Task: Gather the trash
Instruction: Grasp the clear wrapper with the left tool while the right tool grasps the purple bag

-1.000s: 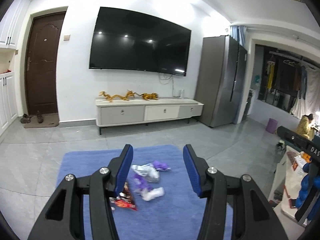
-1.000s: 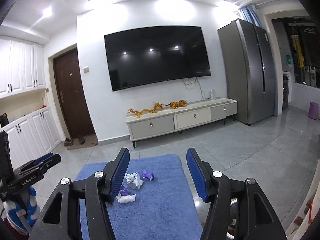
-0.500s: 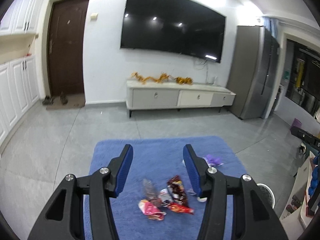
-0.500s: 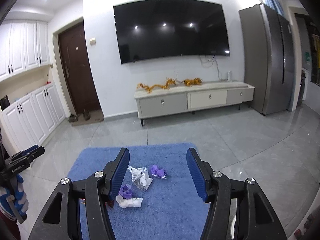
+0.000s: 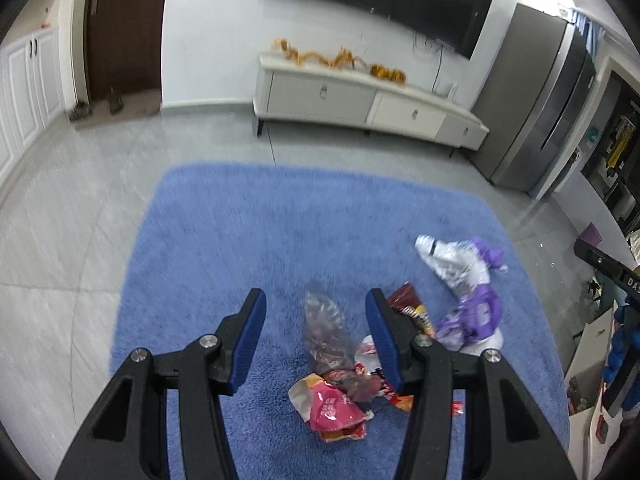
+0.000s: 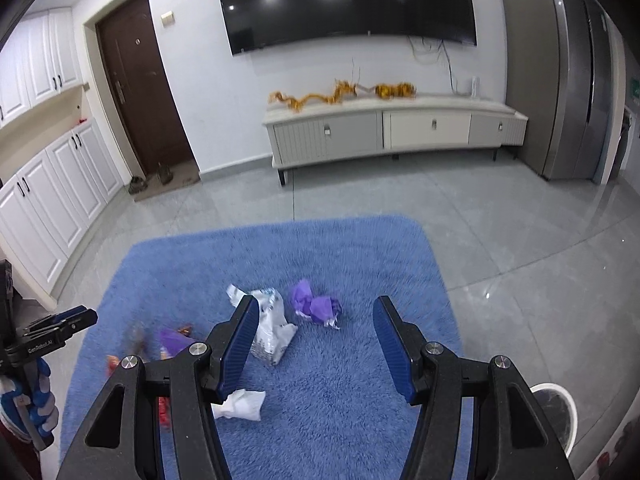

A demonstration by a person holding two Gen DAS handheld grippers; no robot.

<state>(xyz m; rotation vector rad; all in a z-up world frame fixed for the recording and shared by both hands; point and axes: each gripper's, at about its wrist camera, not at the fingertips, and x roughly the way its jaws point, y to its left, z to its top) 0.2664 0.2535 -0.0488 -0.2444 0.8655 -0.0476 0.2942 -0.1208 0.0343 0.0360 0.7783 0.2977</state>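
Note:
Trash lies scattered on a blue rug (image 5: 260, 220). In the left wrist view my left gripper (image 5: 316, 312) is open above a clear crumpled wrapper (image 5: 324, 328) and a pink snack bag (image 5: 332, 410); a red wrapper (image 5: 408, 300), a silver-white bag (image 5: 456, 264) and a purple wrapper (image 5: 478, 312) lie to the right. In the right wrist view my right gripper (image 6: 314, 326) is open above the rug (image 6: 360, 248), with the silver-white bag (image 6: 274, 332), a purple wrapper (image 6: 314, 304) and a white tissue (image 6: 240, 402) below it.
A white TV cabinet (image 6: 392, 128) stands against the far wall under a black TV (image 6: 344, 0). A grey fridge (image 6: 568, 80) is at the right. A white bin (image 6: 556, 412) sits by the rug's right edge. Grey tile floor surrounds the rug.
Both grippers have tilted downward and moved closer to the rug. The left one swung left, from the purple and white trash to the snack wrappers. Both stayed open.

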